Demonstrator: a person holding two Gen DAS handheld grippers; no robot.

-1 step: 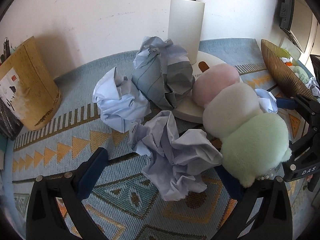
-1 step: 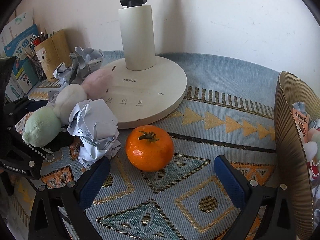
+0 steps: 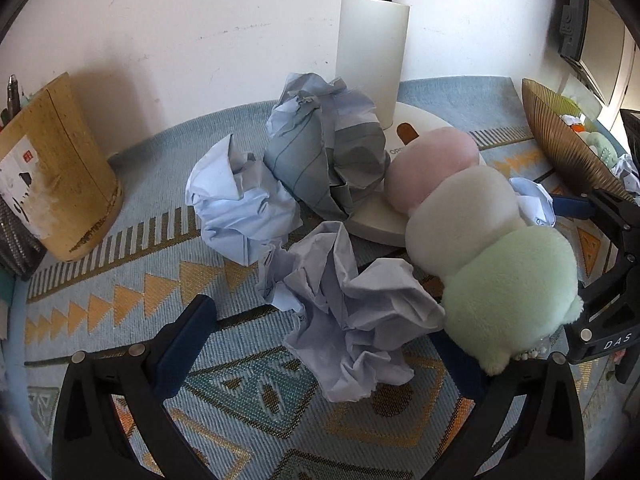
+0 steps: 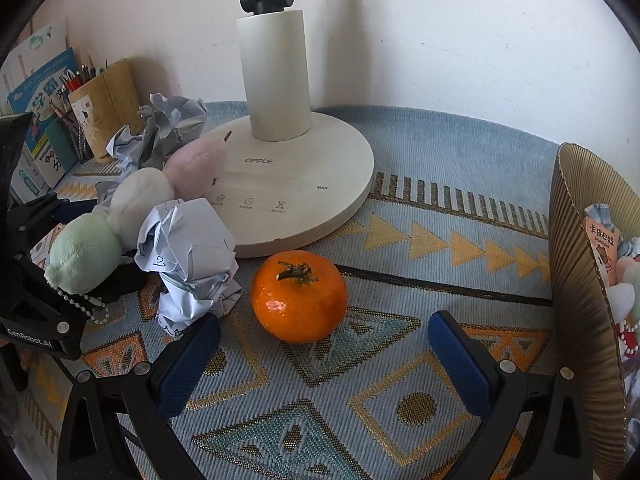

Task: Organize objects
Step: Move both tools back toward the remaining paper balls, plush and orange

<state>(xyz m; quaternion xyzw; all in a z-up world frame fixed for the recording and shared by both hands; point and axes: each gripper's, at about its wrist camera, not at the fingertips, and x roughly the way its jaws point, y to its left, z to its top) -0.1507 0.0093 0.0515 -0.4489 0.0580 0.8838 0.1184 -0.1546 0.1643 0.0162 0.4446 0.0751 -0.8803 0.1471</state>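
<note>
My left gripper (image 3: 324,352) is open, and a crumpled pale paper ball (image 3: 352,320) lies between its blue fingers. A three-ball plush toy (image 3: 460,216), pink, white and green, lies to the right with its green end over the right finger. Two more crumpled papers, a light one (image 3: 240,208) and a greyer one (image 3: 328,152), sit further back. My right gripper (image 4: 320,336) is open low over the mat. A tangerine (image 4: 300,296) rests just ahead, between its fingertips. Another crumpled paper (image 4: 188,248) lies left of the fruit, against the plush toy (image 4: 136,200).
A white lamp base (image 4: 296,192) stands behind the fruit against the wall. A ribbed gold bowl (image 4: 580,280) holding small items is at the right edge. A bamboo pen holder (image 3: 56,176) stands far left. Everything sits on a patterned blue mat (image 4: 400,272).
</note>
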